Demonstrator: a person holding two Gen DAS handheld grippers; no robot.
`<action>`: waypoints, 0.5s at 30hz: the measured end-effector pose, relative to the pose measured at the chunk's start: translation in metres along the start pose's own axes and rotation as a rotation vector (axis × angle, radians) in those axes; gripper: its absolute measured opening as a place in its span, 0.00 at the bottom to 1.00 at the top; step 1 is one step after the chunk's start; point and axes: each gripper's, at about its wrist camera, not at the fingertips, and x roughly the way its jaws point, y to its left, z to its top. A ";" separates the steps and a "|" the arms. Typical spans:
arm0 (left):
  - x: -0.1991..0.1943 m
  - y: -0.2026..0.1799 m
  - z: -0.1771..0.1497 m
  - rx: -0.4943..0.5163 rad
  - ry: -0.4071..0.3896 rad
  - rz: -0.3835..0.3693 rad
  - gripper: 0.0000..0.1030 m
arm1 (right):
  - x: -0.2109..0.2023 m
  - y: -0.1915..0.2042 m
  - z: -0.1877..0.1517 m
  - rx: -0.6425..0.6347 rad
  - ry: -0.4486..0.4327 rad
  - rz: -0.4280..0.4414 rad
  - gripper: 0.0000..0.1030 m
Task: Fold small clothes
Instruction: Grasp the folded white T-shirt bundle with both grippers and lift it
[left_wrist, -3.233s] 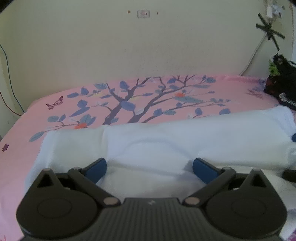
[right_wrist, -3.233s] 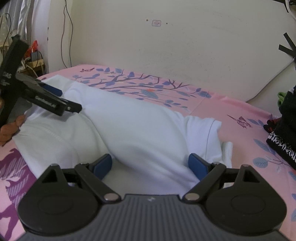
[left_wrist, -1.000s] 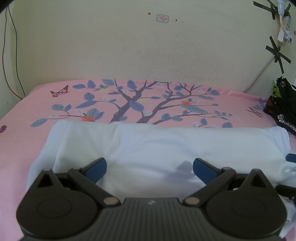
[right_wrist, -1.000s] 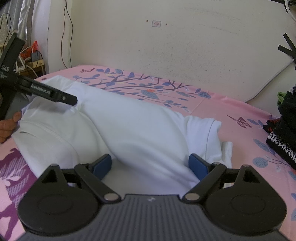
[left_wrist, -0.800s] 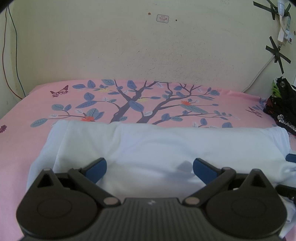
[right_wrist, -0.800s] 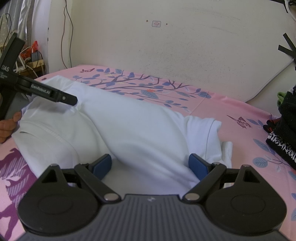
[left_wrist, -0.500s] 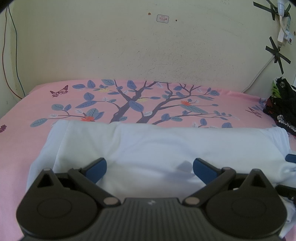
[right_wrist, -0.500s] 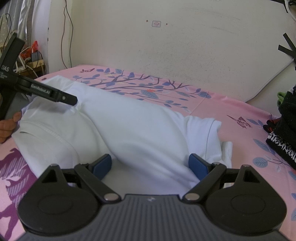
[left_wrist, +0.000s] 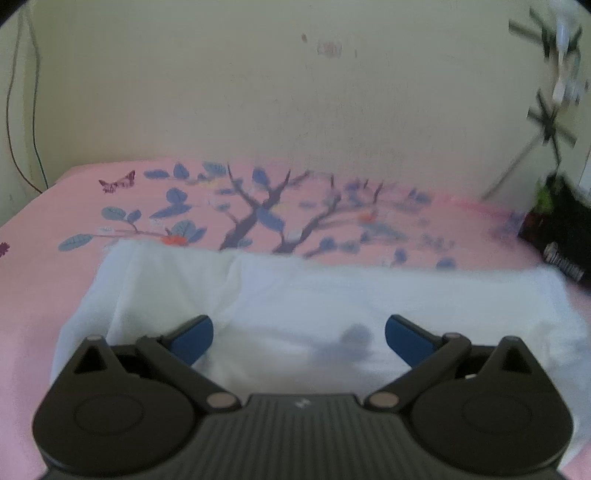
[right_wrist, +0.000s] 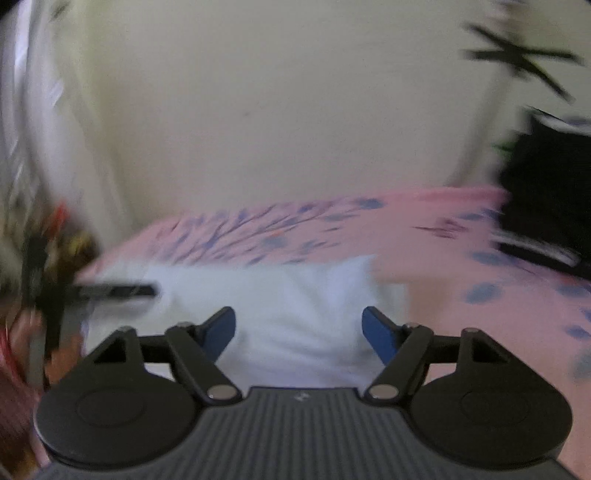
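A white folded garment (left_wrist: 303, 299) lies across the pink floral bedsheet (left_wrist: 40, 266). My left gripper (left_wrist: 299, 332) hovers over its near part with blue pads spread wide and nothing pinched between them. In the blurred right wrist view the same white garment (right_wrist: 295, 295) lies ahead, under my right gripper (right_wrist: 299, 325). Its jaws are closing but still stand apart, with cloth below them and nothing pressed by the pads. The left gripper's dark finger (right_wrist: 118, 291) reaches over the garment from the left.
A dark pile of clothes (left_wrist: 561, 229) sits at the bed's right end, also large in the right wrist view as dark clothes (right_wrist: 546, 199). A cream wall (left_wrist: 295, 92) backs the bed. Cables hang at the far left (left_wrist: 14, 110).
The right gripper has swung and rolled, lifting off the garment, and its jaws have narrowed. The left wrist view has shifted only slightly and turned blurry.
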 end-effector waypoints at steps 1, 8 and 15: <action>-0.005 0.002 0.000 -0.012 -0.031 -0.020 0.94 | -0.006 -0.013 0.001 0.057 0.004 -0.007 0.65; -0.015 -0.028 0.004 -0.046 0.013 -0.261 0.53 | -0.002 -0.054 -0.020 0.260 0.138 0.016 0.61; 0.007 -0.074 -0.019 0.055 0.146 -0.327 0.39 | 0.035 -0.020 -0.016 0.158 0.149 0.029 0.37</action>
